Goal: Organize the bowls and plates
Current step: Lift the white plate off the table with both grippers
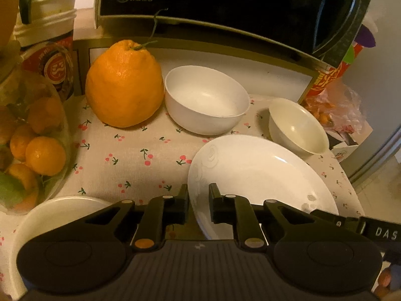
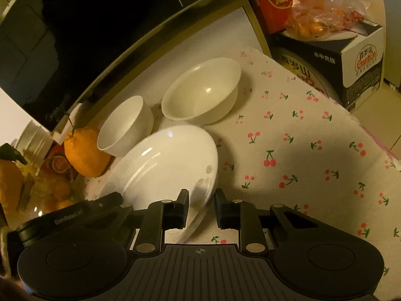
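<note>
A large white plate [image 1: 250, 173] [image 2: 163, 165] lies on the cherry-print cloth. My left gripper [image 1: 198, 198] is shut on its near left rim, and the rim runs between the fingers. My right gripper [image 2: 201, 200] is shut on the same plate's near right rim. Behind the plate stand a white bowl [image 1: 208, 100] [image 2: 122, 125] and a cream bowl [image 1: 298, 125] [image 2: 200, 95], both upright and empty. A second white plate [image 1: 50, 213] lies at the lower left, partly hidden by the left gripper's body.
A big orange citrus [image 1: 124, 85] sits left of the white bowl. A glass bowl of tangerines [image 1: 30, 150] and stacked paper cups [image 1: 50, 12] stand at the far left. A black microwave [image 1: 225, 0] fills the back. A boxed carton [image 2: 351, 62] stands beyond the table's right edge.
</note>
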